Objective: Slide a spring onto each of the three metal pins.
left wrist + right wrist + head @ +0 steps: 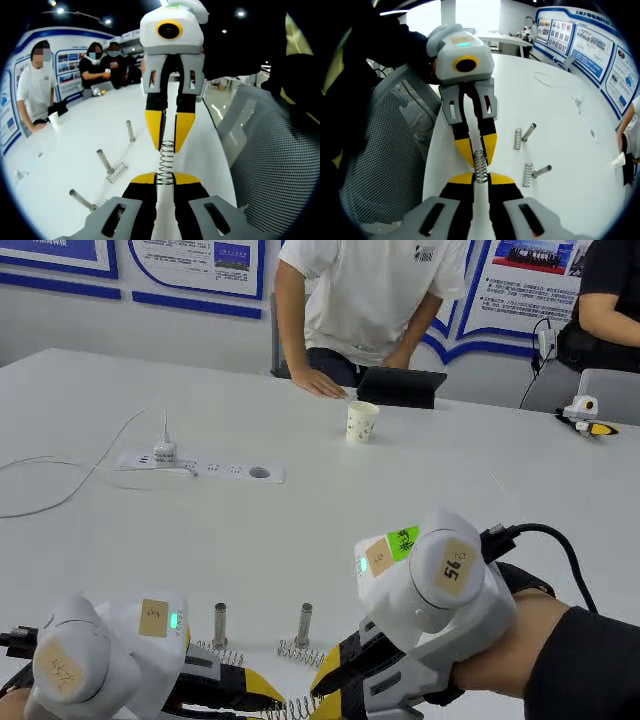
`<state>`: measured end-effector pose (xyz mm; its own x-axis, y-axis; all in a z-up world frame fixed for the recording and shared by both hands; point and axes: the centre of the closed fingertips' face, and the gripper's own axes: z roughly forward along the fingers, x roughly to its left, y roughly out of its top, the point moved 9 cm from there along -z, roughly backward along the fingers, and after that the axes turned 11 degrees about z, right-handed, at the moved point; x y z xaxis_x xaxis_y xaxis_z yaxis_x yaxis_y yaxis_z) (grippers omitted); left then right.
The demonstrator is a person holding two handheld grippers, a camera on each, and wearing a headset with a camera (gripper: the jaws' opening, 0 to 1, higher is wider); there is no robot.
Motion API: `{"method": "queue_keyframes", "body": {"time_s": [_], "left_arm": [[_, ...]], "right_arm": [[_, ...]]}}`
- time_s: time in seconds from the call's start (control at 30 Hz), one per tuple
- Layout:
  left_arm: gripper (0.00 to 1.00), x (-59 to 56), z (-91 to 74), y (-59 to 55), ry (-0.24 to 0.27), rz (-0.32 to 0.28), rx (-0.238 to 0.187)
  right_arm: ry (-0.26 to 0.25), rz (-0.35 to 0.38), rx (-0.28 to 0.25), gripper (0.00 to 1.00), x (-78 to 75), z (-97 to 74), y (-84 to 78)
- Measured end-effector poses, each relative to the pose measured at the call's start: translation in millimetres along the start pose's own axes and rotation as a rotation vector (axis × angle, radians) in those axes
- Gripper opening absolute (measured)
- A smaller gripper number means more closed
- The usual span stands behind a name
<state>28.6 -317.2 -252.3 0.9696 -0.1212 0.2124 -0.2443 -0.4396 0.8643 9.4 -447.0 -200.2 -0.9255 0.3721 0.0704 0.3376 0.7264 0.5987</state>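
White tabletop (300,520) from edge to edge. The left gripper (165,179) shows a pale grey-white shell and black fingers (141,178) capped in yellow. The right gripper (480,178) is the same, with a green sticker (404,540) and tan labels (455,567) on top. Silvery spring (165,162), dull grey metal pins (303,624). Further back, a white paper cup (362,422) with faint print, a black tablet (402,387) and blue-bordered posters (60,260). Grey mesh chair (395,150).
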Motion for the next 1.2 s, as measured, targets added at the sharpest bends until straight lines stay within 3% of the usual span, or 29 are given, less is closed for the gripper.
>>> {"method": "queue_keyframes", "body": {"time_s": [0.37, 0.77, 1.2], "left_arm": [[0.11, -1.1, 0.6, 2.2, 0.001, 0.005, -0.011], [0.11, -1.2, 0.8, 2.7, 0.002, 0.006, -0.018], [0.11, -1.0, 1.5, 5.9, 0.002, 0.013, -0.030]], "right_arm": [[-0.003, -0.046, -0.041, 0.11, 9.3, -1.1, 24.5], [-0.004, -0.028, 0.004, 0.13, 6.5, 1.8, 21.6], [0.009, -0.021, 0.013, 0.12, 6.5, 5.8, 20.9]]}}
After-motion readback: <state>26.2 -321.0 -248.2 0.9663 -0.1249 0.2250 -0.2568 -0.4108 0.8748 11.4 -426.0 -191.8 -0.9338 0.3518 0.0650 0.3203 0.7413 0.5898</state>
